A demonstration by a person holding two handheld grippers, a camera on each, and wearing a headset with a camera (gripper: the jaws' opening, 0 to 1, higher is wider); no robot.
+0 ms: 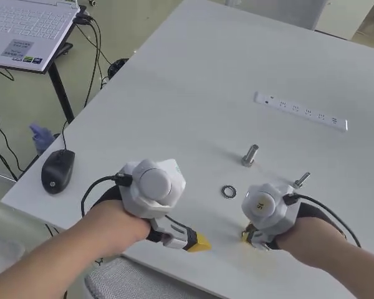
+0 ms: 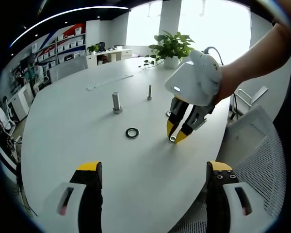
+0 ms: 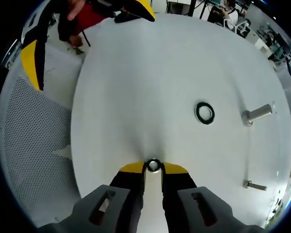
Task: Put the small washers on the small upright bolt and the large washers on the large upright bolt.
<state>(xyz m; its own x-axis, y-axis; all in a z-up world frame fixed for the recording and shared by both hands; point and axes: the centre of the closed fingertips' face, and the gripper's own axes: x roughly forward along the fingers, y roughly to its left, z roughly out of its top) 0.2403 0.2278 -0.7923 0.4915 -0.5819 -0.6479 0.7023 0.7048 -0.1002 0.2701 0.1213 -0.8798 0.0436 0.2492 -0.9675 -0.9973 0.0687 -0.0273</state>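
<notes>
My right gripper (image 3: 153, 167) is tipped down onto the white table, shut on a small washer (image 3: 153, 165) held between its yellow tips. The left gripper view shows this pinch from the side, with the small washer (image 2: 172, 139) touching the tabletop. A large washer (image 1: 229, 191) lies flat between the grippers and the bolts. Beyond it the large bolt (image 1: 250, 156) stands upright, and the small bolt (image 1: 301, 180) stands to its right. My left gripper (image 2: 153, 171) hovers open near the table's front edge with nothing between its jaws, seen in the head view as the left gripper (image 1: 196, 242).
A white power strip (image 1: 301, 111) lies behind the bolts. A black mouse (image 1: 57, 169) sits at the table's left corner. Off the table at far left, a laptop (image 1: 25, 28) rests on a stand. A mesh chair (image 2: 262, 145) is beside the front edge.
</notes>
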